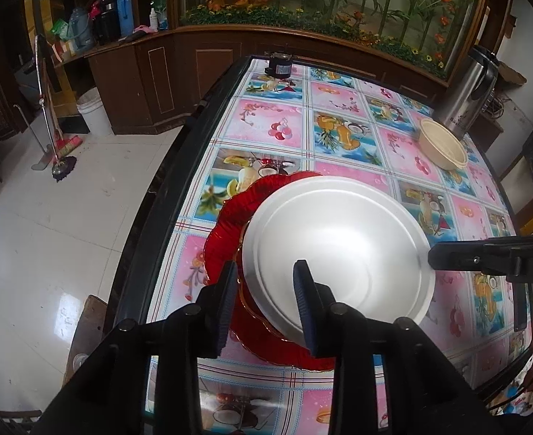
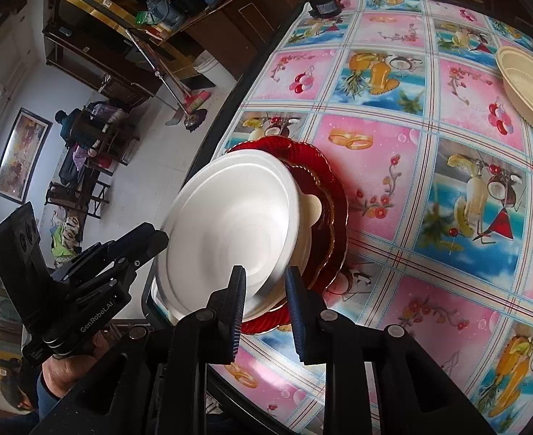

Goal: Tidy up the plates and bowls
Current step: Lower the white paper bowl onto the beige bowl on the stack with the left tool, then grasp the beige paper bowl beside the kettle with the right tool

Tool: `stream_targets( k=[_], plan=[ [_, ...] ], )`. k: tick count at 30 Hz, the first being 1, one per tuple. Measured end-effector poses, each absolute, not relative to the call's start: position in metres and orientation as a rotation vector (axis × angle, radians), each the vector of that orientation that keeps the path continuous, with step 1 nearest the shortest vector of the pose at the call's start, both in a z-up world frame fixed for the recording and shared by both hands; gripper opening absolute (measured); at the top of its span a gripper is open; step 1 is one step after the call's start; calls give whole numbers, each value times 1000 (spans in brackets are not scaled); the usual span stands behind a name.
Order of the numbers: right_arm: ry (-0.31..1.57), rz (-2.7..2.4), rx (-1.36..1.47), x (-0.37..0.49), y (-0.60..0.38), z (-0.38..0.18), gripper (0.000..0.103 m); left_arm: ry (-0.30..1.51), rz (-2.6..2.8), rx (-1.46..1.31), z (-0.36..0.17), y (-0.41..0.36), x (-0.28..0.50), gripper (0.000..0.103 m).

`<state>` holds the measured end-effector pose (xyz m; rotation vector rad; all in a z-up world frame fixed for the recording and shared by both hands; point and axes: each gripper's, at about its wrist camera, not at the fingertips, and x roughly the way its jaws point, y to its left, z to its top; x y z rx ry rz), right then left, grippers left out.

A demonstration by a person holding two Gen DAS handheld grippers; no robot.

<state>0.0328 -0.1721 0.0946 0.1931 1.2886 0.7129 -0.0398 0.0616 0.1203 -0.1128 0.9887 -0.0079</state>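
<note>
Left tool [image 2: 159,239] reads "GenRobot.AI"; right tool [image 1: 434,256] reads "DA".

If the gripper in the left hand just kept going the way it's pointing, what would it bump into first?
Most likely the white plate: the left gripper already straddles its near rim, atop the red plates. Depth is hard to judge.

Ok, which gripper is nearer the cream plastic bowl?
Right. The right gripper is at the round white plate, on its rim facing the cream plastic bowl; the left gripper is at the rim away from it.
</note>
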Motion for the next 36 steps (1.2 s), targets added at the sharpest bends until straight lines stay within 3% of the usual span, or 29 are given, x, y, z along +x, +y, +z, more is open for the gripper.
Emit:
stream_targets(
  k=[10, 26, 36],
  plan=[
    [1241, 704, 220, 29, -189, 112, 31, 931, 34, -36, 137, 53, -46, 43],
    [1206, 647, 307, 26, -233, 118, 31, 834, 53, 112, 165, 21, -54, 54],
    [1201, 595, 358, 20, -268, 116, 31, 778, -3, 179, 182, -16, -50, 55]
  ],
)
